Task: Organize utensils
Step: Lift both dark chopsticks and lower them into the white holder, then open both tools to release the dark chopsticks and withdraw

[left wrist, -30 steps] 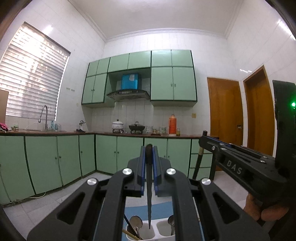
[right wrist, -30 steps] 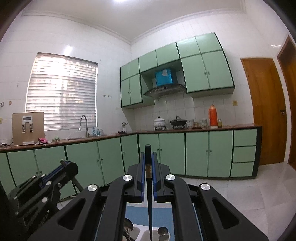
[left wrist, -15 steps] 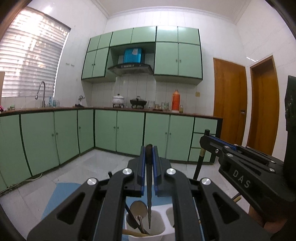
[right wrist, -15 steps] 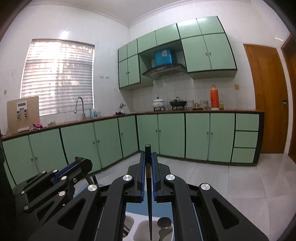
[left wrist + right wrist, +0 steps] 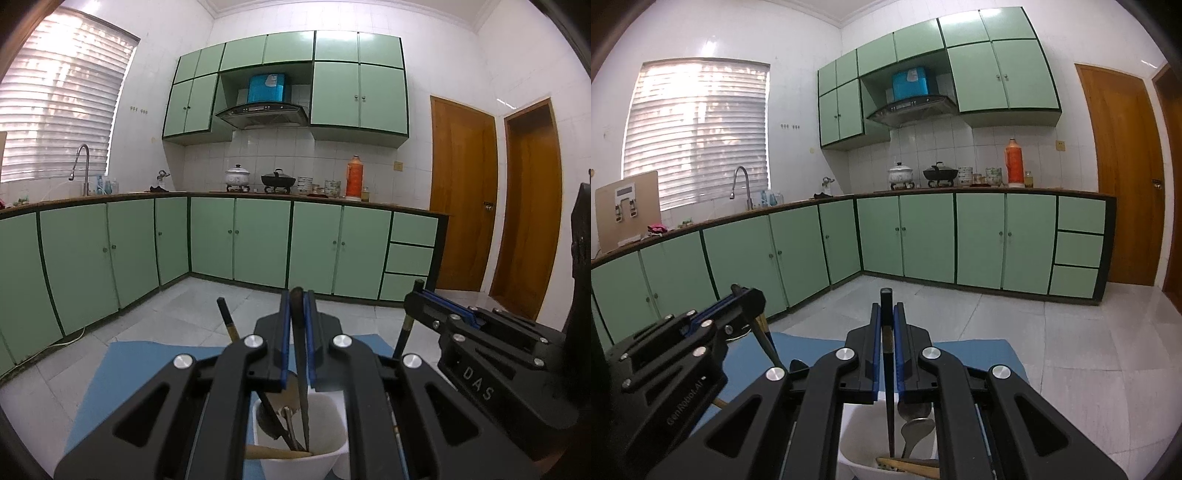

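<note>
My left gripper [image 5: 296,295] is shut on a dark chopstick [image 5: 303,398] that hangs tip-down into a compartment of the white utensil holder [image 5: 332,458], which holds a ladle, a metal utensil and a wooden one. My right gripper [image 5: 885,306] is shut on a black chopstick [image 5: 889,406], its tip down in another white holder compartment [image 5: 857,439] with metal spoons [image 5: 916,424]. Each gripper also shows in the other's view, the right one [image 5: 436,302] beside the left one [image 5: 738,295].
The holder stands on a blue mat [image 5: 147,369] over a tiled surface. Green kitchen cabinets [image 5: 258,243], a counter with pots and an orange flask [image 5: 353,177], and wooden doors [image 5: 461,199] are far behind.
Both grippers have tilted and come down toward the holder. The chopstick tips now reach deep inside the compartments, and more of the blue mat shows.
</note>
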A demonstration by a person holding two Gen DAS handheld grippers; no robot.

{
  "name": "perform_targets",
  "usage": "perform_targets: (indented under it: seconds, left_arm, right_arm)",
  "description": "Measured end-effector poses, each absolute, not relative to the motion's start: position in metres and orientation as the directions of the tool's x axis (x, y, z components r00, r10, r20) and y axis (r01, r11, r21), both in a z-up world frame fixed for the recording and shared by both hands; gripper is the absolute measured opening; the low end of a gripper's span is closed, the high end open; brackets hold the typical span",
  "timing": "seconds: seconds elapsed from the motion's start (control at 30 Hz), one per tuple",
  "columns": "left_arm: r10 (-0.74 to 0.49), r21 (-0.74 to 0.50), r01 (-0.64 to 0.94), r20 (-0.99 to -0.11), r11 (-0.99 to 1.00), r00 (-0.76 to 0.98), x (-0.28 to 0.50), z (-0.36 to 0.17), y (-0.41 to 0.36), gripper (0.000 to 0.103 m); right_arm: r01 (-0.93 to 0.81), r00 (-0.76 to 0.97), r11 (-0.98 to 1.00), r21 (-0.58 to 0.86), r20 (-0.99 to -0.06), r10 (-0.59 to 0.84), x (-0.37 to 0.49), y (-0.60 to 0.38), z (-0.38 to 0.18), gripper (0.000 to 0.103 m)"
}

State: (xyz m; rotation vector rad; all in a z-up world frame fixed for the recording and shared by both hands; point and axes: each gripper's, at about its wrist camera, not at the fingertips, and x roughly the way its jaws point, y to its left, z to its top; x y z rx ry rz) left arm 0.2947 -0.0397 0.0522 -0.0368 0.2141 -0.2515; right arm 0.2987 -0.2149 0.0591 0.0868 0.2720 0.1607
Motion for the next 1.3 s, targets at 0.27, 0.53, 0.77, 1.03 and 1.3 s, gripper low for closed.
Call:
perform_targets:
  seconds: [0.27,0.53,0.77,1.03,1.3]
  left_arm:
    - [-0.253,-0.079,0.242,-0.215,0.967,0.943,0.295,0.056,-0.037,0.007]
    - [-0.25,-0.08,0.238,-0.187,0.968,0.95,0.285,0.063,-0.034,0.03]
    - [-0.235,-0.085,0.224,-0.14,0.971,0.962,0.261,0.073,-0.025,0.06]
    - [-0.215,-0.098,0.203,-0.128,0.974,0.968,0.224,0.07,-0.014,0.079]
    - [-0.203,-0.089,0.19,-0.17,0.978,0.964,0.187,0.055,-0.01,0.093]
  right_arm:
    - [-0.156,0.942,0.981,0.114,-0.28,0.183,0.301,-0.217,0.066,0.007]
    - [-0.14,0.956,0.982,0.129,-0.24,0.168,0.289,-0.234,0.081,0.014]
    - [-0.117,0.969,0.982,0.145,-0.198,0.145,0.265,-0.253,0.09,0.033]
    - [-0.106,0.977,0.982,0.155,-0.167,0.132,0.224,-0.267,0.087,0.052]
    - [-0.09,0.976,0.983,0.162,-0.18,0.119,0.189,-0.271,0.07,0.069]
